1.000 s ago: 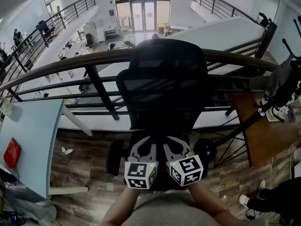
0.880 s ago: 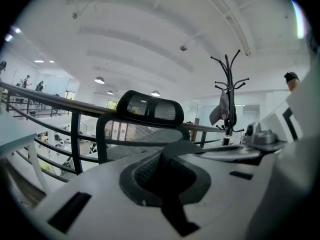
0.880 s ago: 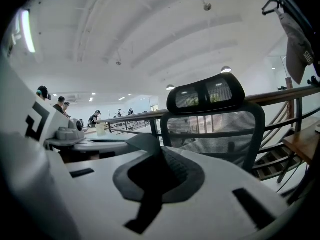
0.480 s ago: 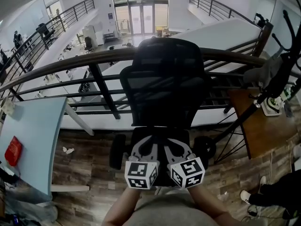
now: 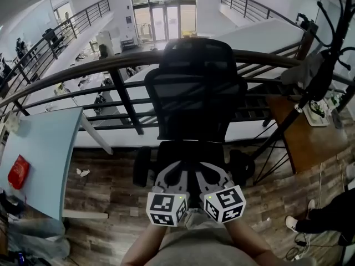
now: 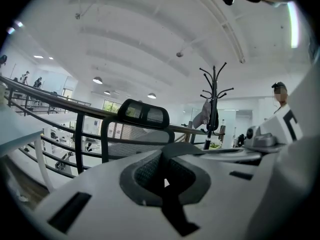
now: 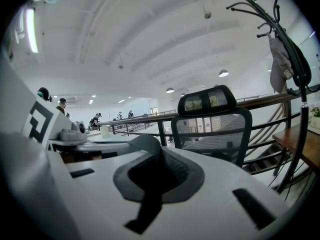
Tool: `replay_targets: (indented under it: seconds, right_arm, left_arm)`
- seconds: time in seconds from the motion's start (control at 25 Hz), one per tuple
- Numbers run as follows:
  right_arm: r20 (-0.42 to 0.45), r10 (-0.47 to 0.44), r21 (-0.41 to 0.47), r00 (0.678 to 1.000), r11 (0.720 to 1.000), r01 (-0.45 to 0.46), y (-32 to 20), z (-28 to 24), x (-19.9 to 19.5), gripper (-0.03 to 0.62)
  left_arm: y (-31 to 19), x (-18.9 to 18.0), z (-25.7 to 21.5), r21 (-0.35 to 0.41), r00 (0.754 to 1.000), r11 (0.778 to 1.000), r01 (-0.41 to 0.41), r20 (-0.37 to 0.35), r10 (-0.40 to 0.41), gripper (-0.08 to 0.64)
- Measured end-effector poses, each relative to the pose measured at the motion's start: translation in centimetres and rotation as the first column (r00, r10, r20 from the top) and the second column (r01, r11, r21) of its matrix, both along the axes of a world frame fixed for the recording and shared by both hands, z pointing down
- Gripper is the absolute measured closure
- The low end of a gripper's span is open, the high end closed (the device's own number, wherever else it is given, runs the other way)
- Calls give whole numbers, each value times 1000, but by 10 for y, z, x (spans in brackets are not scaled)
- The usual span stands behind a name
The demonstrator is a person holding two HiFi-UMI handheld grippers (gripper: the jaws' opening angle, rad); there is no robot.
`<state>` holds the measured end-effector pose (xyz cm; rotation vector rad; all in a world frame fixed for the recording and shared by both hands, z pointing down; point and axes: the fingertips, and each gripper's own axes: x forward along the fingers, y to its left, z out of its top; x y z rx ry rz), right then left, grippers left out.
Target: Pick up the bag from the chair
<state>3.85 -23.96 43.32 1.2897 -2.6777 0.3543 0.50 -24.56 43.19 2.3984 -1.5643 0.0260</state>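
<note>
In the head view, your left gripper and right gripper hang side by side over the front edge of the chair's dark seat. You cannot tell the bag apart from that seat.

In the left gripper view, the jaws are pressed together, empty.

In the right gripper view, the jaws are likewise together, empty.

Left gripper and right gripper — pale grey moulded shells; dark textured pads inset at the jaws; rectangular slots in the casing; each topped by a white cube with black square markers and a small green light; grey top worn.
</note>
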Motion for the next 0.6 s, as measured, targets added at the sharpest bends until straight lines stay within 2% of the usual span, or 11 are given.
replay_targets:
  seconds: [0.6]
  right_arm:
    - [-1,-37,10,999,999,37,104,-8,-15,589]
  left_arm:
    - [114,-13,-5,-15,999,1000,26,-18,-27,555]
